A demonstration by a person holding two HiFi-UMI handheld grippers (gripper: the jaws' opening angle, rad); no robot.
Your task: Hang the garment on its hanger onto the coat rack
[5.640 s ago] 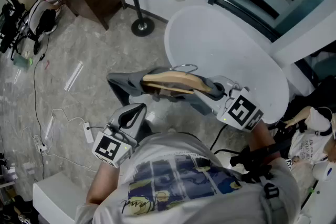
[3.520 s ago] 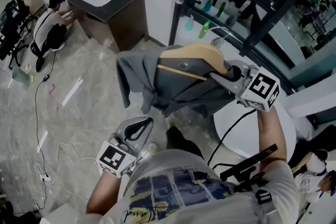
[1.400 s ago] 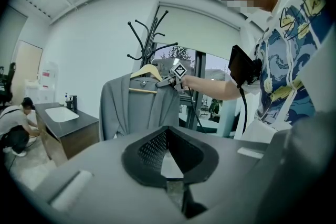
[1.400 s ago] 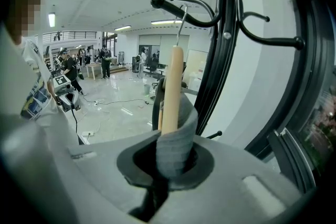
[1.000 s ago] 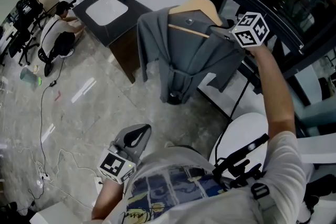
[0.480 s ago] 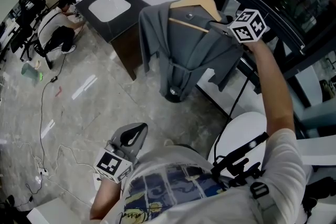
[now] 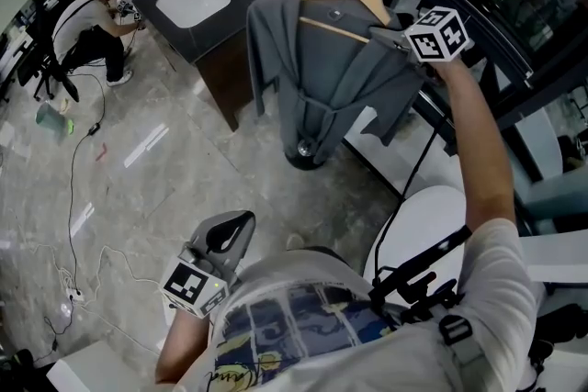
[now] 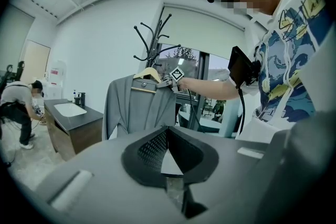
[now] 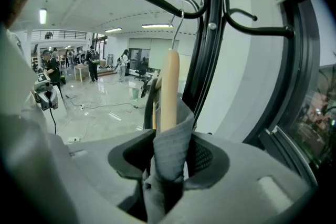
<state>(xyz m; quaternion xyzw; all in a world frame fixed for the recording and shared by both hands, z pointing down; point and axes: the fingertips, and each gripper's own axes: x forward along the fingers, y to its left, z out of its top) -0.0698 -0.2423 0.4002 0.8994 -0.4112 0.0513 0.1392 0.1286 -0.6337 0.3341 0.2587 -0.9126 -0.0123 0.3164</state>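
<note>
Close around the black metal coat rack point(image 9: 209, 50) room is tight: its curved arms point(image 9: 163, 3) fan out overhead, and the black-framed glass partition point(image 7: 487, 23) stands just behind. The grey garment on its wooden hanger point(image 7: 326, 78) fills the side toward the dark vanity cabinet with white basin point(image 7: 188, 9). Lower down, the grey marble floor point(image 7: 138, 188) lies open; the white round table point(image 7: 427, 220) blocks the right.
</note>
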